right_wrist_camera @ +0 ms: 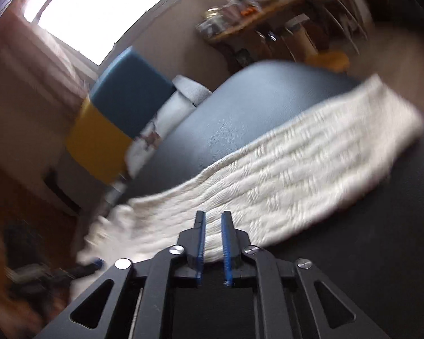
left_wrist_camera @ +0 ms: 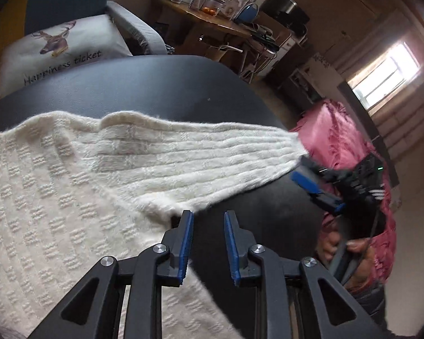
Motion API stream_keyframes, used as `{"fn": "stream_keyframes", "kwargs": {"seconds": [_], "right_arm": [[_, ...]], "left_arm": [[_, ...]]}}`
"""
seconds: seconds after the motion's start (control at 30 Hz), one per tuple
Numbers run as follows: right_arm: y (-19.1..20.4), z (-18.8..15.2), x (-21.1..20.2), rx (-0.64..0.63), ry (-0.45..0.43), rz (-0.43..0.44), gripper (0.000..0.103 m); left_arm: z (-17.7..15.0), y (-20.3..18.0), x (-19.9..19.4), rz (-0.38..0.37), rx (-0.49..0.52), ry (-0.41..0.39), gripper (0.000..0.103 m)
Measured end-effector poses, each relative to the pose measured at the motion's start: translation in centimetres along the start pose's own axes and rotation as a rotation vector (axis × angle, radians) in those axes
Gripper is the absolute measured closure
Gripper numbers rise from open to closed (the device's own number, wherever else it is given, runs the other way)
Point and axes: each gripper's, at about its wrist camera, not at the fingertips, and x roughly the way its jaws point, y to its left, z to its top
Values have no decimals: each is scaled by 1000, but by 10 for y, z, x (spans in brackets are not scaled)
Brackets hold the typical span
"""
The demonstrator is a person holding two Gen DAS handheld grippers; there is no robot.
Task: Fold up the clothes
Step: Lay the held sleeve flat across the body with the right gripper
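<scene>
Sweater (left_wrist_camera: 70, 186) flat on the dark table (left_wrist_camera: 155, 84), sleeve (left_wrist_camera: 212, 152) stretched out, both grippers empty.
Left gripper (left_wrist_camera: 207, 216) and right gripper (right_wrist_camera: 213, 216) hover slightly parted, holding nothing; a shallow pinch could slip off the loose knit, dragging the sleeve askew.

A lived-in home room: a deer-print cushion (left_wrist_camera: 62, 53) on an armchair (left_wrist_camera: 132, 25), a cluttered wooden table (left_wrist_camera: 212, 19).

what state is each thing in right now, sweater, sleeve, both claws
sweater: spread flat on the dark table, unfolded
sleeve: stretched out straight toward the table edge
left claw: open, holding nothing
right claw: open, holding nothing, above the sleeve
</scene>
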Motion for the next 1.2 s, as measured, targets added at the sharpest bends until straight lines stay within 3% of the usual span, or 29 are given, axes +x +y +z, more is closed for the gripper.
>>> {"fn": "stream_keyframes", "kwargs": {"seconds": [0.03,0.07,0.17,0.3,0.47,0.67,0.7,0.73,0.77,0.87,0.93,1.0,1.1,1.2], "right_arm": [[-6,-3,-11,36,-36,-12,36],[-11,-4,-21,53,-73,-42,21],[-27,0,-42,104,-141,-142,17],[-49,19,-38,189,-144,-257,16],[-41,40,-15,178,-218,-370,0],[-35,45,-7,181,-286,-400,0],[-36,47,-9,198,-292,-405,11],[-40,48,-9,223,-287,-389,57],[-43,48,-6,237,-275,-375,93],[-49,52,6,253,-238,-362,96],[-40,57,11,199,-218,-352,96],[-16,62,15,58,-200,-370,96],[44,58,30,-255,-138,-381,96],[93,31,54,-503,-37,-361,96]], "left_arm": [[-4,3,-1,19,2,-5,81],[-8,9,-4,47,2,-19,81],[-19,35,-14,154,-26,-70,81],[-31,76,-21,226,-120,-88,81],[-51,111,-20,213,-201,-70,81],[-56,113,-20,186,-175,-88,81],[-56,113,-19,188,-168,-91,81],[-57,112,-19,189,-162,-94,81],[-57,111,-18,187,-158,-95,81],[-59,111,-17,181,-148,-94,81],[-59,111,-17,177,-154,-88,81],[-57,113,-18,175,-173,-79,81],[-51,114,-21,158,-217,-71,81],[-42,110,-28,80,-259,-74,81]]}}
